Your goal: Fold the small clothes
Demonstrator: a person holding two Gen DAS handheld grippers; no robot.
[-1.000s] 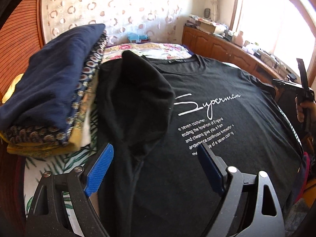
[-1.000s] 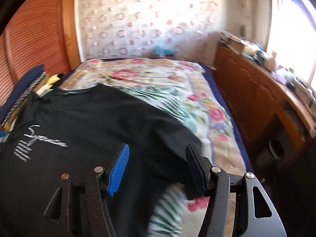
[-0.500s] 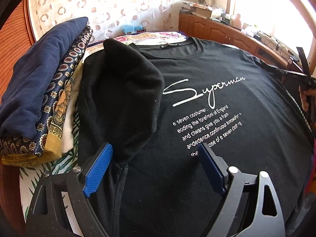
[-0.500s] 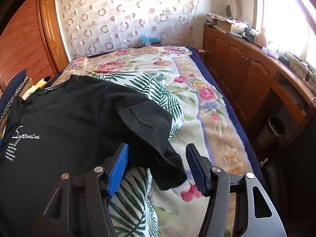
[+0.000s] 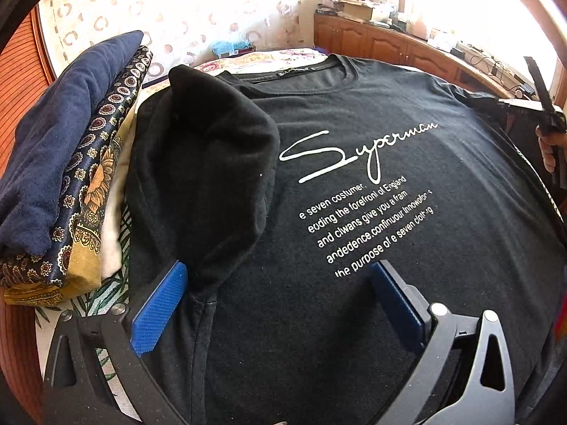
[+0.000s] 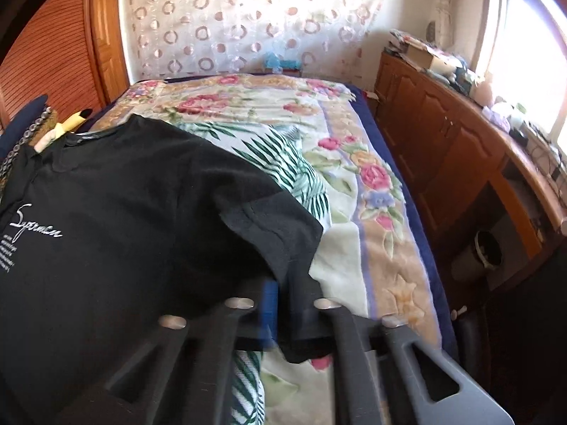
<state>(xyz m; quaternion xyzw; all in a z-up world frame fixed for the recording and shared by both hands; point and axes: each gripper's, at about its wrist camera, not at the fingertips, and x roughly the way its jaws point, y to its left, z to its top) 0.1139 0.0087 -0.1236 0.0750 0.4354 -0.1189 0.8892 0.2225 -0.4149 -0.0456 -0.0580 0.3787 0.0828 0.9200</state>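
- One black T-shirt (image 5: 354,184) lay spread face up on the floral bedspread (image 6: 354,184), filling most of the left wrist view; its knit looked soft and matte, with white script and five lines of small print on the chest.
- One sleeve (image 5: 212,163) was folded inward over the shirt's body, forming a rounded flap at centre left.
- The left gripper (image 5: 276,301) stood with its two blue ribbed pads wide apart over the lower shirt, holding nothing.
- The right gripper (image 6: 283,308) was pinched together on the other sleeve (image 6: 280,233) at lower centre of the right wrist view, the fabric bunched between the pads.
- One stack of folded clothes (image 5: 63,177) sat at the left: a navy fleecy piece on top, a patterned navy-and-gold cloth beneath, something white under that.
- A wooden cabinet (image 6: 460,163) ran along the right side.
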